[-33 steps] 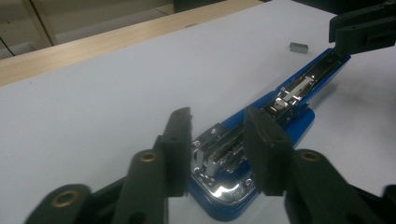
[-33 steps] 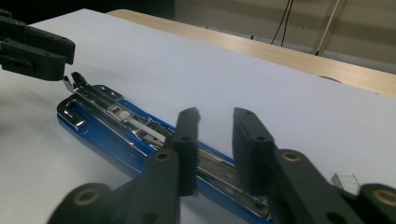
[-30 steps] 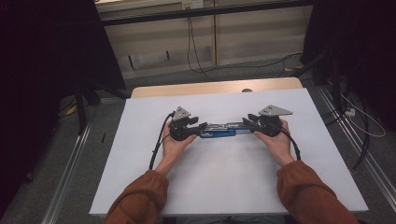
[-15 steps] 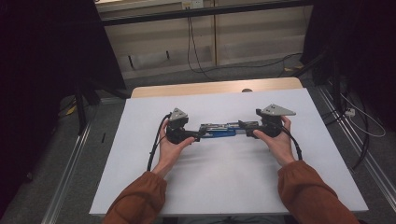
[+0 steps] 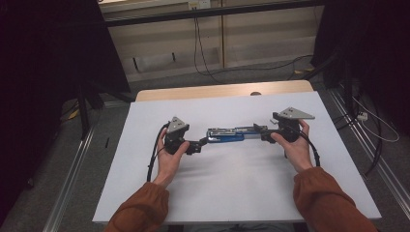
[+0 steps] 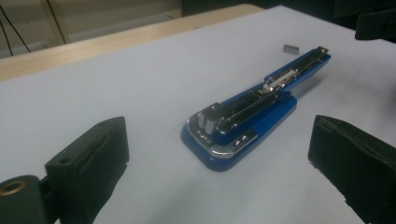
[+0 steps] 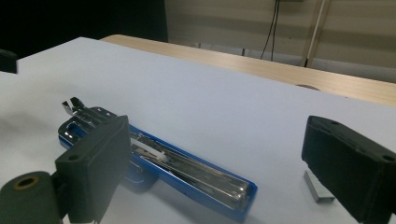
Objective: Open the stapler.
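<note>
White sheeting covers the table (image 5: 232, 193), with a strip of bare wood along its far edge and a dim wall with hanging cables behind; on it lies an opened blue stapler (image 5: 227, 134).

Left gripper (image 5: 202, 143): its jaws have just been opening and now stand wide with nothing between the pads; in the left gripper view the stapler (image 6: 252, 119) lies just ahead of the gap, its hinged, chromed end nearest the jaws and its body running away and to the right, apart from both pads. Right gripper (image 5: 258, 131): its jaws have likewise just been opening and stand wide, clamping nothing; in the right gripper view the stapler (image 7: 159, 163) lies close in front, its open magazine end nearest, partly hidden behind the left-hand pad, so whether that pad touches it I cannot tell.

Long axis: it runs left to right across the table, on the line from one gripper to the other, so each hand faces one end; the right gripper looks the nearer to its end.

Farther out, a small strip of loose staples (image 7: 319, 187) lies on the sheet just beside the magazine end, close to the right gripper's other pad; judging from this, any next grasp of the staples falls to the right hand, while the left could steady the hinged end.
</note>
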`<state>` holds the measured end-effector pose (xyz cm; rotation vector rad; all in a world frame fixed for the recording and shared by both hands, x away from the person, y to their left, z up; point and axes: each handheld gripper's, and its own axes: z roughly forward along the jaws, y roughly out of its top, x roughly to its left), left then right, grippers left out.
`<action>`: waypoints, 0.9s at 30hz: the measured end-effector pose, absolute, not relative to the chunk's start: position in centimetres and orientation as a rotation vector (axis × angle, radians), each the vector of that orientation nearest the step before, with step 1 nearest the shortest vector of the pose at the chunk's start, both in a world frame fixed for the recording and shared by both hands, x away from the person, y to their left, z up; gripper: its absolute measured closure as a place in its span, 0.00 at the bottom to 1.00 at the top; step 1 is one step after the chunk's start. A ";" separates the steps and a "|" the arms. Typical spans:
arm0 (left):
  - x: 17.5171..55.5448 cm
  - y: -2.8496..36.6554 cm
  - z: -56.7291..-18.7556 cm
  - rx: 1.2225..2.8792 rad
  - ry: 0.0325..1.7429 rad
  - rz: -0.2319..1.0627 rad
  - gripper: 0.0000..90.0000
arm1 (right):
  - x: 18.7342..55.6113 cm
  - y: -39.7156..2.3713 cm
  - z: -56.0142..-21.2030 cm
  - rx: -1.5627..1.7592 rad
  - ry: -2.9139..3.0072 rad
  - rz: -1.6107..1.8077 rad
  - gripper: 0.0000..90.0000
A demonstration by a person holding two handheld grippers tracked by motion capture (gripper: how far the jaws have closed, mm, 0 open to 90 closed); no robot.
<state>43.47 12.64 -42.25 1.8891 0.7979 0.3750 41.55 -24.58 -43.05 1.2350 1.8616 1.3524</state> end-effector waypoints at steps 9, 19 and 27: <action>40.6 14.9 -42.2 1.913 0.827 0.471 0.06 | 40.8 -25.8 -42.6 1.262 1.866 1.361 0.09; 37.3 17.0 -41.6 1.840 0.810 0.512 0.06 | 41.1 -27.5 -42.2 1.308 1.819 1.309 0.09; 35.2 18.6 -41.6 1.819 0.854 0.513 0.06 | 41.4 -28.7 -42.1 1.314 1.835 1.330 0.12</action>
